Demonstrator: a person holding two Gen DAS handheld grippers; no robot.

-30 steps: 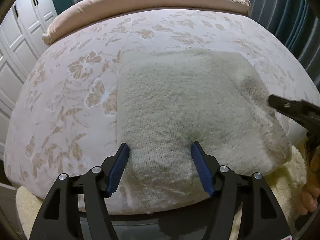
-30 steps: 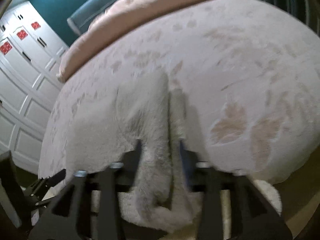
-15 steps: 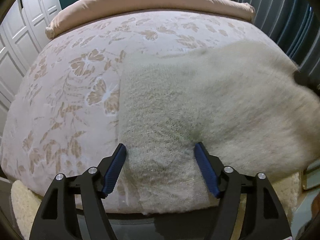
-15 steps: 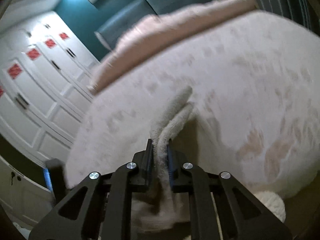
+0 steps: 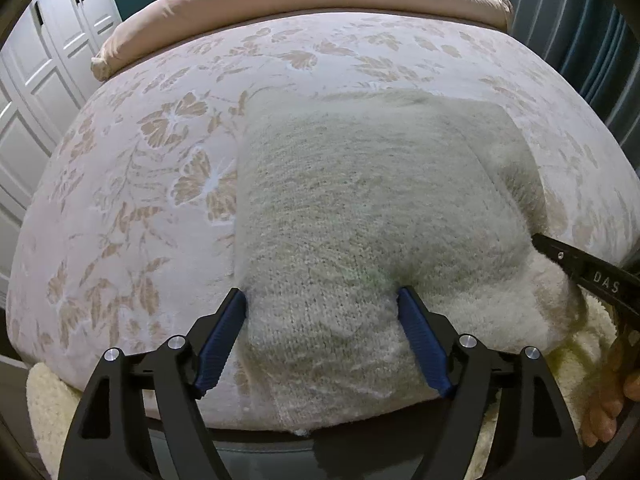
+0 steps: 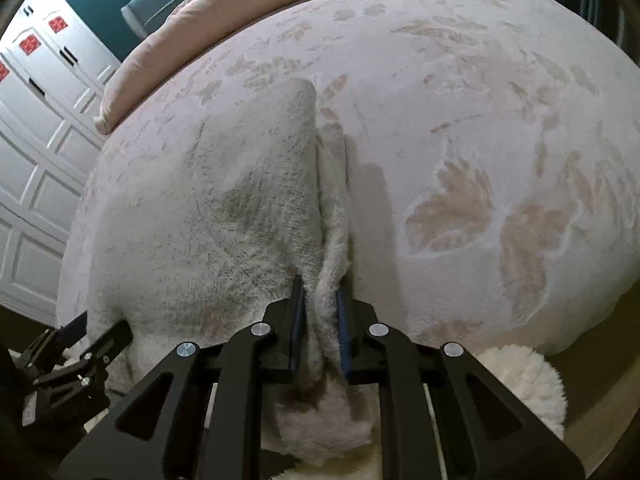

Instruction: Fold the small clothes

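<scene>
Nearest the left wrist camera, the left gripper point(image 5: 322, 340) stands with its blue-padded fingers point(image 5: 222, 336) wide apart, straddling the near edge of a cream knitted garment point(image 5: 360, 208) without pinching it. In the right wrist view, the right gripper point(image 6: 320, 320) has its jaws drawn close together on a raised ridge of the same garment's right-hand edge, so it appears clamped on the knit.

The garment lies on a bed point(image 5: 132, 200) covered by a pale floral bedspread, at the near edge, with its lower hem spilling over the side. A fluffy cream rug point(image 6: 524, 380) shows below the bed edge.

The step in hand looks like folding the right side across. To do it well, the right gripper should carry its pinched edge over in one smooth arc, low and level, while the left gripper pins the near hem so the knit does not slide or bunch.

The garment forms a rough rectangle. Its long axis seems to run from the near bed edge away towards the head of the bed, though which end is the neckline cannot be told.

Farther off, a folded peach duvet point(image 5: 320, 4) lies across the bed, with white panelled wardrobe doors point(image 5: 36, 92) at left.
</scene>
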